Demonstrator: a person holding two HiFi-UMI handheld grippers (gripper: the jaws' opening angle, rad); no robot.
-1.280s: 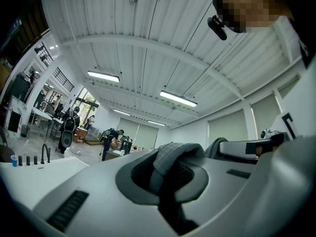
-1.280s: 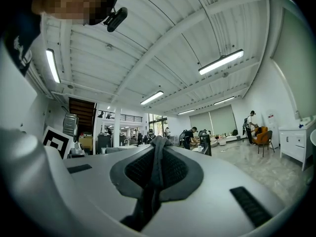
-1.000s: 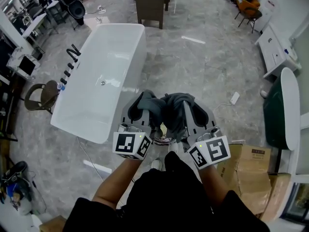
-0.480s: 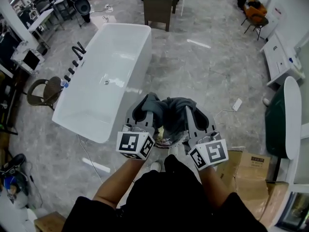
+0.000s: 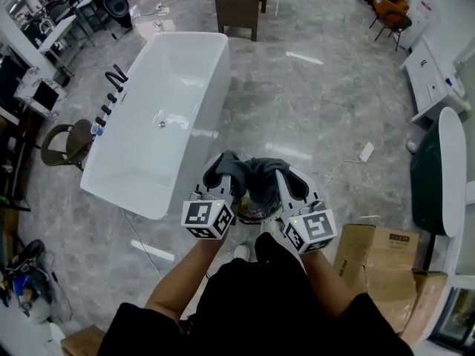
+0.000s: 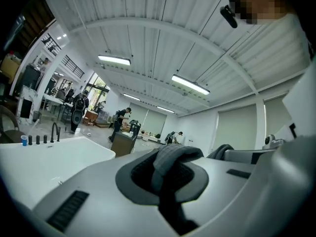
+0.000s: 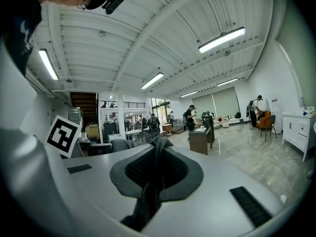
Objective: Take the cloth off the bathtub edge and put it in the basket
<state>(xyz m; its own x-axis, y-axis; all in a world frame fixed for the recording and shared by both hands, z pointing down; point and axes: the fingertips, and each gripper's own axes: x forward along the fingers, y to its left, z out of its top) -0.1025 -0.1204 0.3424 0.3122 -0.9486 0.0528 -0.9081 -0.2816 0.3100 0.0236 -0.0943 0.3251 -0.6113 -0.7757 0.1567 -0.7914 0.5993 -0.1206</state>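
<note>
A dark grey cloth [image 5: 252, 170] hangs bunched between my two grippers, held over the floor just right of the white bathtub [image 5: 159, 117]. My left gripper [image 5: 224, 173] is shut on one end of the cloth [image 6: 170, 157], which is pinched between its jaws [image 6: 168, 181]. My right gripper [image 5: 286, 178] is shut on the other end [image 7: 155, 152], and a thin fold runs down through its pads [image 7: 153, 177]. Under the cloth the rim of a round basket [image 5: 252, 212] shows, mostly hidden.
Flattened cardboard boxes [image 5: 378, 254] lie on the floor to the right. A white power strip [image 5: 366, 152] with its cable lies ahead on the right. A wicker chair [image 5: 67, 143] stands left of the tub, and a dark wooden cabinet [image 5: 239, 2] stands beyond it.
Both grippers have sunk a little with the cloth, toward the basket below. The bundle looks smaller and lower. Both grips are unchanged.
</note>
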